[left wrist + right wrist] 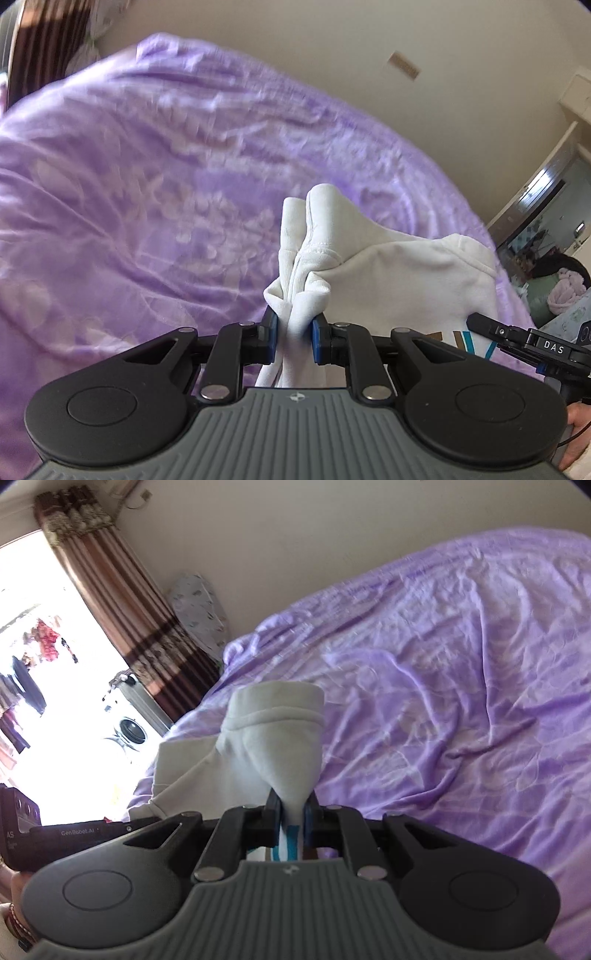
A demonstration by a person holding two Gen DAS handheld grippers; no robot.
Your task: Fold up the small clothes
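Looking along the left tongs [294, 332], their blue-padded jaws are pinching a bunched edge of the small white cotton garment [388, 273], whose folds rise just ahead of the pads while the rest of the cloth stretches away to the right, toward the right tongs [480, 322] coming in at the frame's edge. The garment hangs above the rumpled lilac plush bedspread [147, 192], which lies ahead and below.

From the right wrist, the right tongs [293, 818] are pressed together on another white edge, teal stripes showing between the pads, and the cloth runs off to the left toward the other tool. So the garment's long axis spans from one hand to the other, and neither is nearer. Laying it flat likely means lowering both forward onto the bed together.
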